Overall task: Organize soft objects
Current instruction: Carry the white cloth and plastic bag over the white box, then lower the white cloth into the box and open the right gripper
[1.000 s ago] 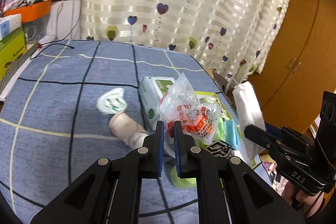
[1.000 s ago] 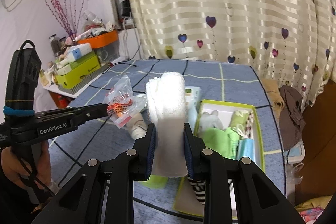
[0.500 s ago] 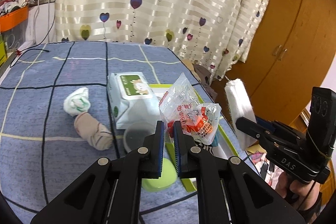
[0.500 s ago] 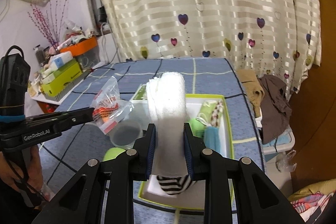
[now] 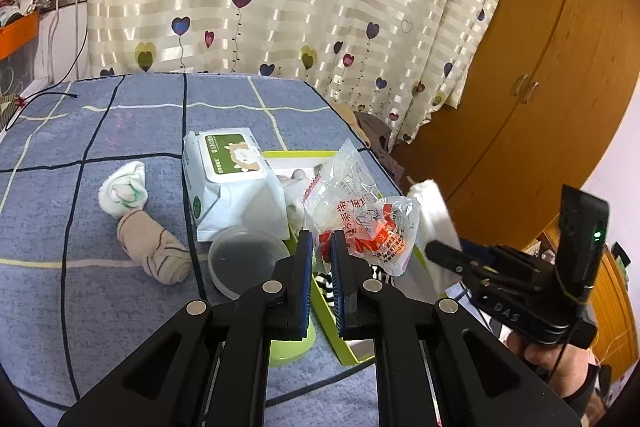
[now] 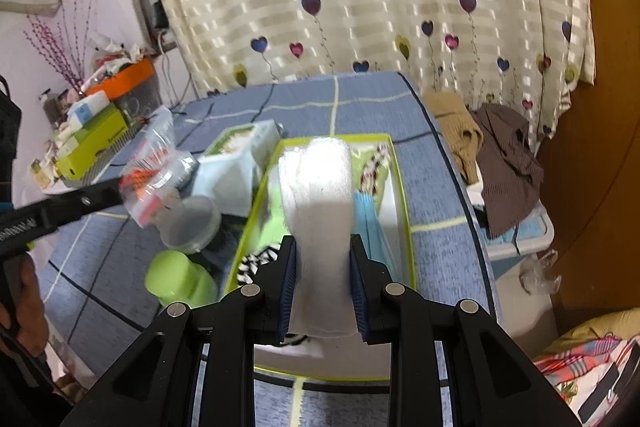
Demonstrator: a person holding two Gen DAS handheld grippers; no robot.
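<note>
Both claws arrive loaded at the green tray [image 6: 403, 195] on the right edge of the blue checked bed [image 5: 132, 115]. The right claw [image 6: 322, 279] clamps a rolled white towel [image 6: 320, 187] above the tray's contents; the left claw [image 5: 319, 259] pinches a crinkly snack bag [image 5: 360, 211] at the tray's near corner. Next, likely, comes lowering each into free space and letting go. Only the left view shows two sock bundles [image 5: 136, 215] lying apart; only the right view shows the tray's full interior.
</note>
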